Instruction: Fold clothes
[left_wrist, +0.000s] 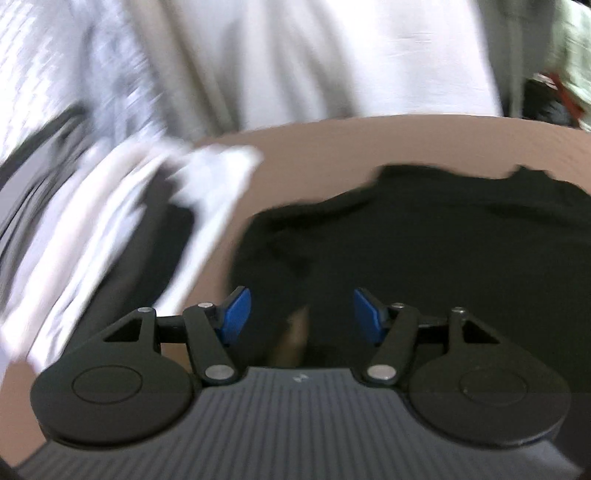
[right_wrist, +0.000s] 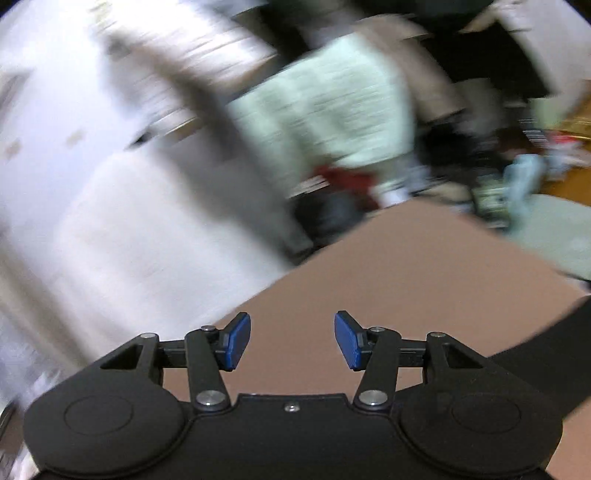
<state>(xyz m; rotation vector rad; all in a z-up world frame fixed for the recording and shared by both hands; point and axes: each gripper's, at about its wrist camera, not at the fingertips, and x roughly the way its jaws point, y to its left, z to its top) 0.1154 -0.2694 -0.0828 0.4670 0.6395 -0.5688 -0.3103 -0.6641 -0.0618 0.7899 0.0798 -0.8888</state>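
Blur smears both views, so fine detail is lost.

Left side first. A stack of white and dark clothes (left_wrist: 122, 229) lies along the left edge of the brown counter (left_wrist: 351, 144), apparently already folded and set aside there to keep the middle free, though the blur leaves that a guess. Just right of it, across a strip of bare surface, a black garment (left_wrist: 424, 229) lies spread over the centre and toward the right edge. Its outline is rumpled at the far side, and it looks laid out flat for folding.

The left tongs (left_wrist: 302, 314) hang over the garment's near-left part, blue pads (left_wrist: 236, 314) apart, nothing between them and nothing gripped. Whether they touch the cloth below cannot be told. Beyond the counter's far edge hang pale curtains or sheets, too blurred to name.

Right wrist view: the right tongs (right_wrist: 292, 341) are also spread, empty, over bare counter near the far-left corner seen there. A dark strip (right_wrist: 554, 332) enters at that view's right margin; likely part of the black garment, not certain. Past the far edge, household clutter, unreadable.

Judgement: both tongs free, garment down. Either a fold is just laid, or the next grab is due; a hem or sleeve corner looks the likeliest target.
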